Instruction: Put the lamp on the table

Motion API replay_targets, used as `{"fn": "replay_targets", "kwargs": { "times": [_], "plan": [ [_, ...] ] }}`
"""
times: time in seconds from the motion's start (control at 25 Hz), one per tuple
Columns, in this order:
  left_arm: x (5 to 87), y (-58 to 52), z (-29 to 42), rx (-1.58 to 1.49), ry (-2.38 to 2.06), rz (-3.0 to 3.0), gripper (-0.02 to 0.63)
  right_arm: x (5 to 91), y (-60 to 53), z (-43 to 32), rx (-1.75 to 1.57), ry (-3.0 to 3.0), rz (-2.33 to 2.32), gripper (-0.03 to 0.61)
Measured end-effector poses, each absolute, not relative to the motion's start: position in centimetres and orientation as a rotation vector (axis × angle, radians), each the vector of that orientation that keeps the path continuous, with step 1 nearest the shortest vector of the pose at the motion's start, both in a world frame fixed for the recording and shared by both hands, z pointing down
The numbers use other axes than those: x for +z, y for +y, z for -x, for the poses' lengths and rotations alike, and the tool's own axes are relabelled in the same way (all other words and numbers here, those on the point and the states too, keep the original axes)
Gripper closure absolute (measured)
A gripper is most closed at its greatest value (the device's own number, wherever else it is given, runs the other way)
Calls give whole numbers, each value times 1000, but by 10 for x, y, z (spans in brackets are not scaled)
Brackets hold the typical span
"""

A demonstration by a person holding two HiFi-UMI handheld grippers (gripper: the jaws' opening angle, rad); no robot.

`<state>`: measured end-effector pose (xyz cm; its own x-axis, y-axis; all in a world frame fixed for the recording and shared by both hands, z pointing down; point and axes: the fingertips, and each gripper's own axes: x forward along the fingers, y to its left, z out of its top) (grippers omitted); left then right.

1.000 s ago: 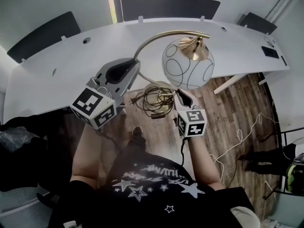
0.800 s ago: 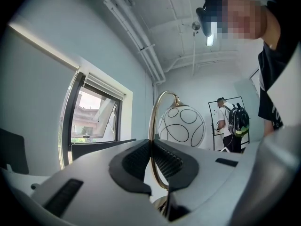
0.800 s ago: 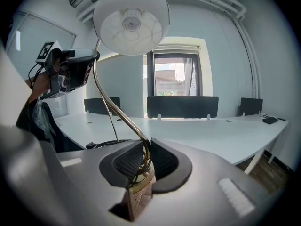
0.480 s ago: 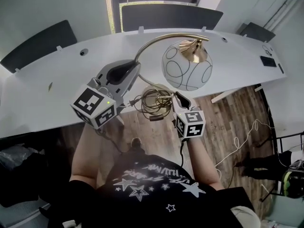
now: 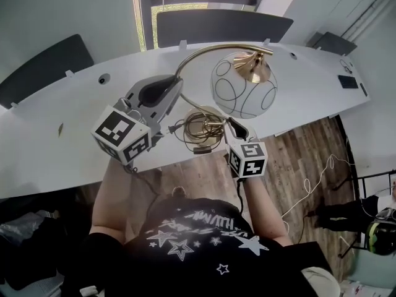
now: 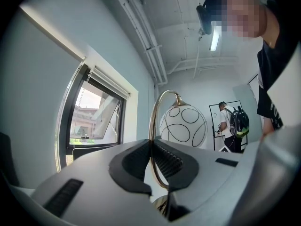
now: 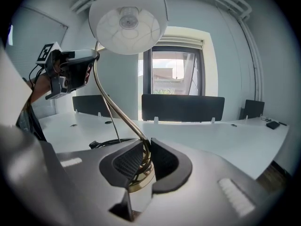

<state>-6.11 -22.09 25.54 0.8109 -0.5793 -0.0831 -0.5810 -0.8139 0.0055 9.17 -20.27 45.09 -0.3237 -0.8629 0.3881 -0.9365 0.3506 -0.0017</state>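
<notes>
The lamp (image 5: 244, 84) hung over the near edge of the white table (image 5: 68, 129), not yet set down. Two grips shared its top-heavy load. The left gripper (image 5: 175, 83), held level, pinched the curved brass stem (image 6: 151, 126). The right gripper (image 5: 232, 124), tilted slightly downward, clamped the stem just above the base (image 7: 137, 182).

Broad white table (image 5: 55, 153) ahead, dark panels (image 5: 223, 28) lining its far edge, small black object (image 5: 347, 81) far right
</notes>
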Motion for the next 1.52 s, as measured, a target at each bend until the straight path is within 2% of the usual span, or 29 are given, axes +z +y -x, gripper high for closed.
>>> {"fn": "replay_targets", "kwargs": {
  "times": [0.32, 1.52],
  "plan": [
    [261, -231, 61, 131, 960, 2984, 583, 457, -214, -93, 329, -2296, -1595, 534],
    [283, -410, 43, -6, 1436, 2813, 583, 481, -431, -97, 349, -2493, -1178, 532]
  ]
}}
